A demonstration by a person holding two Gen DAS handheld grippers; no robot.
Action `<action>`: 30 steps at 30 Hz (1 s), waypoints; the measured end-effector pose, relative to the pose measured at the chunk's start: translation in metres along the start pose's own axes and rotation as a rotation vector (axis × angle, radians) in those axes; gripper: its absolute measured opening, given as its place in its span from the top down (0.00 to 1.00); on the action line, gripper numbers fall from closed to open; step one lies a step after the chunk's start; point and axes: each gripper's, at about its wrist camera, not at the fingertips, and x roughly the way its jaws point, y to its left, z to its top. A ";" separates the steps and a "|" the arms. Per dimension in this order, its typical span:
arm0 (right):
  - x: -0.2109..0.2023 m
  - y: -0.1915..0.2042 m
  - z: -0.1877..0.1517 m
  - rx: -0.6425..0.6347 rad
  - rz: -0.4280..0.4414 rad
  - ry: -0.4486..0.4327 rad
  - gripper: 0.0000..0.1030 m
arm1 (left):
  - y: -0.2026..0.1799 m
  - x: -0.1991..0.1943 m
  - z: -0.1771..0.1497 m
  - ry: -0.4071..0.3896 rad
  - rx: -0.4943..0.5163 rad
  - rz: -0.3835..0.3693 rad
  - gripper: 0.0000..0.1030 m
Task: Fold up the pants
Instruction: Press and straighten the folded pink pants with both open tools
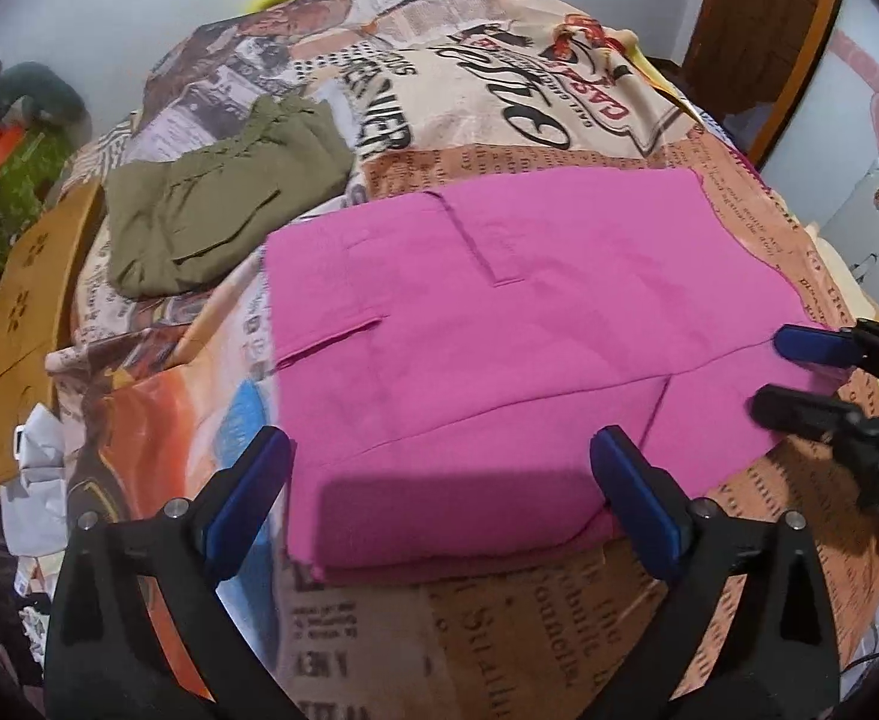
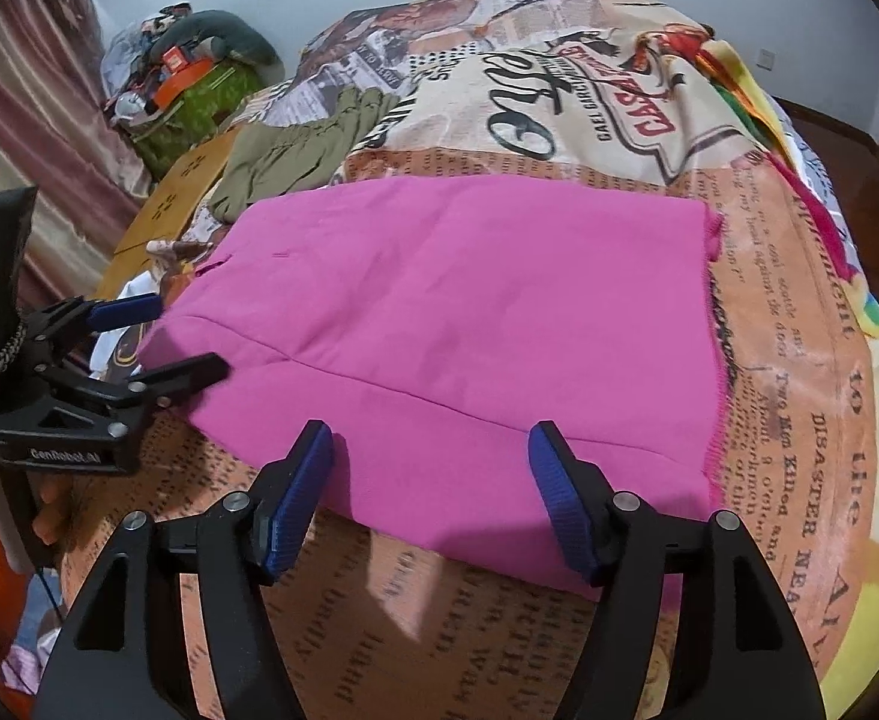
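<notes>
The pink pants [image 1: 499, 348] lie folded flat in a rectangle on the newspaper-print bedspread [image 1: 499, 618]; they also show in the right wrist view [image 2: 469, 324]. My left gripper [image 1: 439, 480] is open and empty, just above the near left edge of the pants. It also shows at the left of the right wrist view [image 2: 181, 342]. My right gripper [image 2: 430, 480] is open and empty over the near right edge of the pants. It also shows at the right of the left wrist view [image 1: 781, 375].
Folded olive-green pants [image 1: 217, 210] lie on the bed behind and left of the pink ones, also in the right wrist view [image 2: 295, 162]. A brown cardboard piece [image 1: 25, 312] sits at the bed's left edge. Clutter [image 2: 187, 84] is piled by the far wall.
</notes>
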 end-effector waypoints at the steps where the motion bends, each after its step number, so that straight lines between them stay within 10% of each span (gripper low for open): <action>1: -0.001 -0.002 -0.001 0.002 -0.002 0.000 0.38 | 0.004 -0.001 0.000 0.001 -0.014 0.006 0.01; 30: -0.035 -0.056 -0.017 0.114 -0.114 -0.021 0.35 | 0.040 -0.021 -0.010 0.010 -0.107 0.073 0.01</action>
